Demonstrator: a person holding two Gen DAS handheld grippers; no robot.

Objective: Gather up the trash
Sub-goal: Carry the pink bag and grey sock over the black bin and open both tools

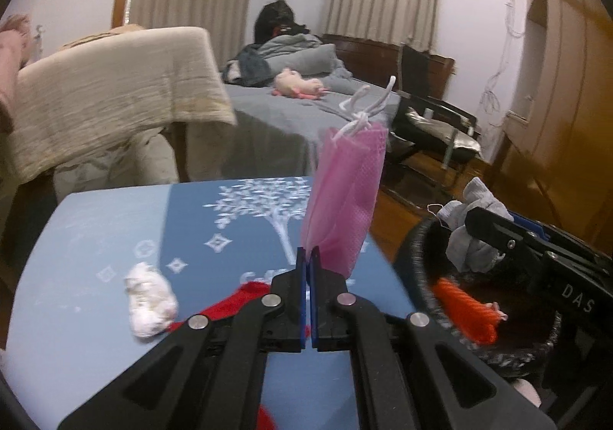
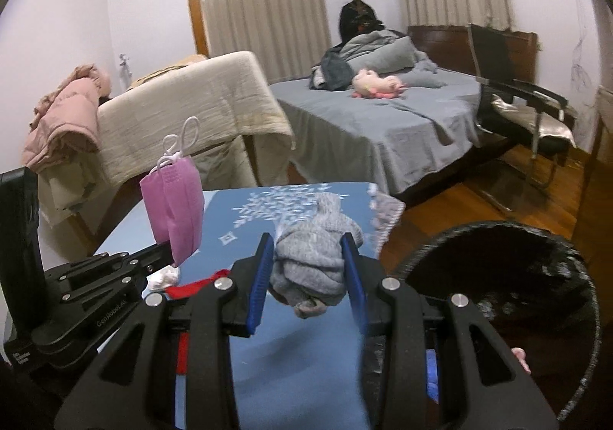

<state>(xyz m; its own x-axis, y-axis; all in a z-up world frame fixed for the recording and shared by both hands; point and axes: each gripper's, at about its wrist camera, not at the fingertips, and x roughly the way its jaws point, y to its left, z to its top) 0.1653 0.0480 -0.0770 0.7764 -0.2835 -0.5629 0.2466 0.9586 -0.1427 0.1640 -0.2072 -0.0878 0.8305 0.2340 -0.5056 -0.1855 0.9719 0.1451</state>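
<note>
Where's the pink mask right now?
The mask is pinched upright in the left claw, above the table's right edge, beside the bin.

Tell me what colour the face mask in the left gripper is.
Pink face mask, white ear loops; clearest in left wrist view.

My left tongs (image 1: pixel 308 257) lift the mask (image 1: pixel 343 196) above the worktop (image 1: pixel 95 223); tissue (image 1: pixel 149 301) lies left; my right tongs (image 2: pixel 308 250) hold the sock (image 2: pixel 314 250) beside the bin (image 2: pixel 498 234).

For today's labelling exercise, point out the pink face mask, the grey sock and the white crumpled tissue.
pink face mask (image 1: pixel 346 196): left wrist view, middle of its folded body.
grey sock (image 2: pixel 312 257): right wrist view, bunched middle.
white crumpled tissue (image 1: pixel 149 299): left wrist view, centre.
</note>
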